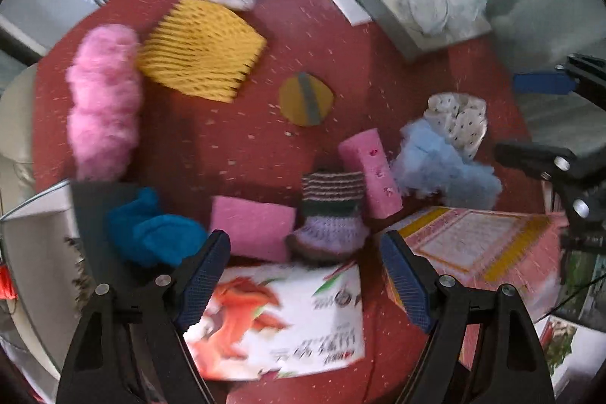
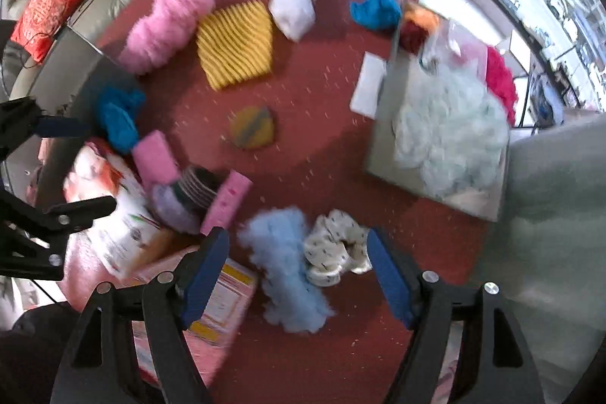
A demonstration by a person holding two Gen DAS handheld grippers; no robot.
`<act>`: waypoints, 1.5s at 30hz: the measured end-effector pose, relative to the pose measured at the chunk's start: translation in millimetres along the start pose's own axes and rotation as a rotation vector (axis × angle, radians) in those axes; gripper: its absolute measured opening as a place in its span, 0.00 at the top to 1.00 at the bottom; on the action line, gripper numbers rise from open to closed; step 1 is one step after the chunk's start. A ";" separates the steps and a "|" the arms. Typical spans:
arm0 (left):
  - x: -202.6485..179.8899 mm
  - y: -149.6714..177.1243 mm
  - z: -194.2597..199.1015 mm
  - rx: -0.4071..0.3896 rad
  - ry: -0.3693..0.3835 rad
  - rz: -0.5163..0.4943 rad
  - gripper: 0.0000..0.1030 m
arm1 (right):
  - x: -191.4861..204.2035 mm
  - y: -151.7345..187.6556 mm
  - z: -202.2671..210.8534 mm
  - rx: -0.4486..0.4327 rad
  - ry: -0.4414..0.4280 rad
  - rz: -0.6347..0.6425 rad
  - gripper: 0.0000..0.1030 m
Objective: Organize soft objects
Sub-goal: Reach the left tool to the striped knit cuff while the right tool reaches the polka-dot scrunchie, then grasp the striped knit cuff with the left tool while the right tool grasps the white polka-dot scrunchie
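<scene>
Soft items lay scattered over the red table (image 2: 322, 146): two pink sponges (image 1: 252, 228), two bright-blue cloths (image 1: 151, 230), and one yellow ribbed pad (image 1: 200, 50) near the far edge. Left gripper (image 1: 305, 275) and right gripper (image 2: 297, 275) hung above with jaws released, grasping nothing.

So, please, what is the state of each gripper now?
Left gripper: open, holding nothing.
Right gripper: open, holding nothing.
</scene>
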State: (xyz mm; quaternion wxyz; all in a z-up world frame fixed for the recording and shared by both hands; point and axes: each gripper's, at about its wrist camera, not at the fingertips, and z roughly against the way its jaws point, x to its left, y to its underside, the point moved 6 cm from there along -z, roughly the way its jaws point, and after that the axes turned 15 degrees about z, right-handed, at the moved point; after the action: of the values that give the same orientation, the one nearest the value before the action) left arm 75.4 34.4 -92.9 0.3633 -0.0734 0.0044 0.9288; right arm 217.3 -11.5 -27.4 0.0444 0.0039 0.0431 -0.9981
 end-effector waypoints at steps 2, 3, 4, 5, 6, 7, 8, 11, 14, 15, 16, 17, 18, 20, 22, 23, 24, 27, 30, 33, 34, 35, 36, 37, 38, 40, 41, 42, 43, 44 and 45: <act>-8.9 -3.8 -13.8 0.031 0.021 -0.004 0.20 | -6.8 14.5 -8.1 -0.005 -0.044 -0.012 0.24; -11.5 -6.9 -17.9 0.048 0.059 0.010 0.20 | -10.0 23.9 -13.1 0.000 -0.050 -0.005 0.24; -11.9 -9.1 -20.6 0.051 0.050 0.010 0.20 | -11.2 29.9 -17.2 0.008 -0.056 0.001 0.24; -11.6 -11.6 -23.6 0.051 0.026 0.001 0.20 | -13.5 38.5 -23.2 0.019 -0.065 0.005 0.24; -12.8 -13.2 -28.4 0.059 0.002 -0.025 0.20 | -16.1 44.1 -26.5 0.025 -0.065 0.002 0.24; -14.0 -13.6 -31.5 0.070 0.001 -0.039 0.20 | -18.7 47.3 -28.3 0.010 -0.092 -0.020 0.24; -15.1 -13.7 -33.6 0.086 0.020 -0.042 0.20 | -23.1 51.0 -29.3 -0.003 -0.112 -0.051 0.24; -12.6 -16.6 -33.6 0.096 0.061 -0.016 0.20 | -36.1 60.7 -34.1 -0.016 -0.133 -0.127 0.24; -8.8 -23.0 -44.1 0.113 0.009 -0.010 0.22 | -43.8 65.3 -36.0 -0.042 -0.148 -0.177 0.24; -11.4 -24.1 -50.1 0.127 0.005 -0.013 0.23 | -47.6 66.6 -39.3 -0.044 -0.150 -0.208 0.24; -15.4 -25.1 -55.4 0.134 0.001 -0.020 0.23 | -51.1 67.2 -42.4 -0.040 -0.141 -0.229 0.24; -20.1 -25.7 -61.6 0.147 -0.008 -0.034 0.23 | -54.4 67.5 -45.9 -0.032 -0.128 -0.248 0.24; -23.9 -25.0 -67.2 0.165 -0.010 -0.045 0.23 | -58.3 68.2 -51.2 -0.023 -0.125 -0.275 0.24; -28.7 -22.5 -76.6 0.189 -0.024 -0.063 0.25 | -59.7 66.9 -59.0 -0.021 -0.144 -0.304 0.24; -29.8 -21.0 -86.1 0.210 -0.027 -0.053 0.35 | -59.3 63.9 -67.3 -0.020 -0.150 -0.308 0.24; -29.6 -20.8 -89.8 0.217 -0.028 -0.048 0.37 | -58.4 61.5 -70.9 -0.020 -0.154 -0.306 0.24; -28.3 -18.6 -95.5 0.231 -0.037 -0.053 0.45 | -57.2 58.5 -76.5 -0.019 -0.155 -0.304 0.24; -31.5 -21.8 -100.4 0.224 -0.024 -0.070 0.64 | -55.2 51.6 -92.4 0.012 -0.129 -0.290 0.26; -35.0 -25.1 -104.7 0.237 -0.006 -0.062 0.64 | -52.0 51.3 -107.9 0.051 -0.132 -0.286 0.44; -39.4 -27.9 -110.7 0.227 -0.035 -0.085 0.62 | -52.7 55.8 -113.7 0.052 -0.124 -0.288 0.52; -40.3 -28.0 -114.4 0.232 -0.050 -0.083 0.62 | -53.9 56.5 -113.1 0.039 -0.131 -0.299 0.52; -43.2 -27.5 -119.2 0.242 -0.056 -0.084 0.62 | -54.8 56.9 -113.2 0.033 -0.137 -0.308 0.52; -48.3 -25.8 -125.0 0.242 -0.064 -0.088 0.62 | -56.3 59.6 -112.1 0.030 -0.137 -0.308 0.52; -52.3 -27.1 -125.5 0.223 -0.072 -0.096 0.62 | -56.5 60.2 -111.7 0.027 -0.134 -0.303 0.52; -56.0 -28.5 -125.8 0.216 -0.067 -0.097 0.63 | -56.1 60.5 -111.3 0.027 -0.121 -0.292 0.52; -59.4 -30.4 -125.6 0.213 -0.057 -0.076 0.65 | -52.9 59.1 -111.9 0.031 -0.098 -0.270 0.52; -60.5 -31.2 -125.6 0.212 -0.053 -0.072 0.66 | -51.0 58.6 -112.1 0.032 -0.090 -0.263 0.54; -61.0 -32.0 -125.2 0.209 -0.051 -0.068 0.66 | -48.8 59.1 -111.8 0.029 -0.089 -0.260 0.56; -61.9 -33.1 -124.1 0.205 -0.049 -0.064 0.66 | -47.7 59.3 -111.6 0.026 -0.089 -0.263 0.59; -57.3 -35.7 -117.4 0.200 -0.046 -0.062 0.66 | -47.4 60.0 -110.5 0.020 -0.086 -0.267 0.60; -55.7 -37.8 -113.3 0.192 -0.042 -0.053 0.66 | -44.8 58.4 -110.0 0.015 -0.081 -0.271 0.62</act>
State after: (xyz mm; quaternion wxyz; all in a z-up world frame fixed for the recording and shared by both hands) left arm 156.4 17.6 -195.6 0.3931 -0.0188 0.0836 0.9155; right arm 267.6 -56.0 -141.5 -0.0890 -0.0421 0.0339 -0.9946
